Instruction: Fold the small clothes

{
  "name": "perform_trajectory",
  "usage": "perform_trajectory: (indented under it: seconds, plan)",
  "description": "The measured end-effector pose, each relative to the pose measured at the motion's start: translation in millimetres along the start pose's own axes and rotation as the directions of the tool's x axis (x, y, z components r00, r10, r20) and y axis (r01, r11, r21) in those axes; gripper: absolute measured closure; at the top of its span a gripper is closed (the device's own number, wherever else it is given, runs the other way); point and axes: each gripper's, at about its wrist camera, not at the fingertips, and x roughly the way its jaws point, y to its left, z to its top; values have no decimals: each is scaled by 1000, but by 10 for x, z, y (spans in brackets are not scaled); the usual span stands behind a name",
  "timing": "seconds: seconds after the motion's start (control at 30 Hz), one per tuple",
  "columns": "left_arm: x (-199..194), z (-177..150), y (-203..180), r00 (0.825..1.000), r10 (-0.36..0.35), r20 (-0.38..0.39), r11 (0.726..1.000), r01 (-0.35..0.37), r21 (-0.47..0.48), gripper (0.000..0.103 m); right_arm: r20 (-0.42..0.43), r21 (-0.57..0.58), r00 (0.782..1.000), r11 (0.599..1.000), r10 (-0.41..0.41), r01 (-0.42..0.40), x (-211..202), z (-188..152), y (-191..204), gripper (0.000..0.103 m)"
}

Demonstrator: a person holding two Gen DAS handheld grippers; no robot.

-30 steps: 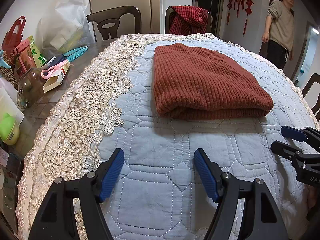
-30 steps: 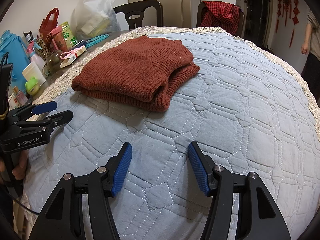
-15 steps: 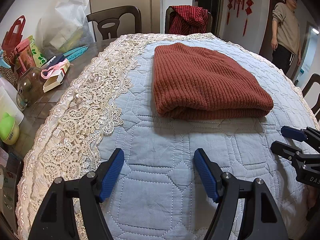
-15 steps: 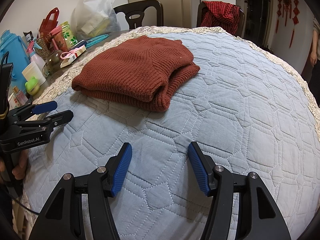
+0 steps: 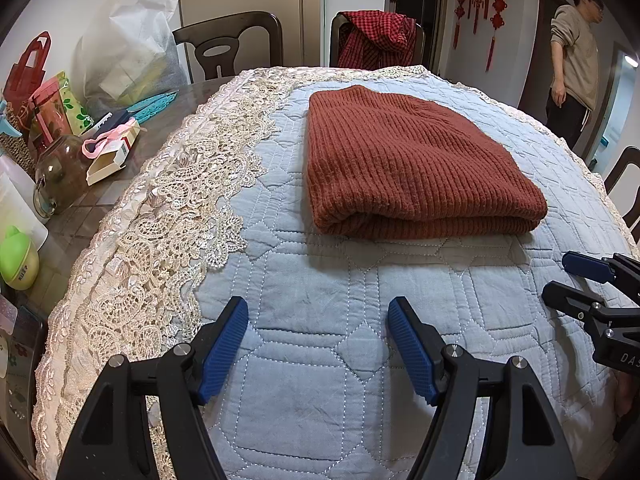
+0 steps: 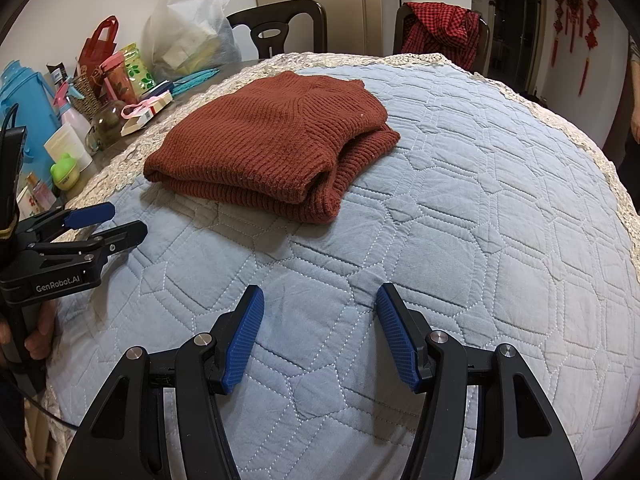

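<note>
The rust-red knitted sweater (image 5: 412, 168) lies on the blue quilted cover (image 5: 320, 340) of the table, already folded into a compact rectangle with at least 2 thick layers stacked on each other. From the right wrist view the folded edges sit fairly square, though the lower layer sticks out a little past the upper one at the near right corner. It rests toward the far middle of the quilt, near the lace border (image 5: 168, 216) on the left side.

The left gripper (image 5: 318, 320) hovers over bare quilt, well short of the sweater, jaws wide and empty. The right gripper (image 6: 320, 308) does the same, jaws wide with nothing between them.

By the look of it, the folding of this piece is done or nearly done. What could be left is a small tidy of the protruding corner. No other unfolded small garment shows on the quilt.
</note>
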Motion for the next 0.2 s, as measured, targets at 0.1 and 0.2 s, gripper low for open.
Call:
perform_trajectory:
  seconds: [0.1, 0.2]
  plan:
    - [1, -2, 3, 1000, -1, 0, 1000, 1, -1, 28, 0, 2, 1000, 1000, 2, -2, 0, 4, 7, 44]
    - [3, -2, 5, 1000, 0, 0, 1000, 0, 0, 28, 0, 2, 1000, 1000, 3, -3, 0, 4, 17, 44]
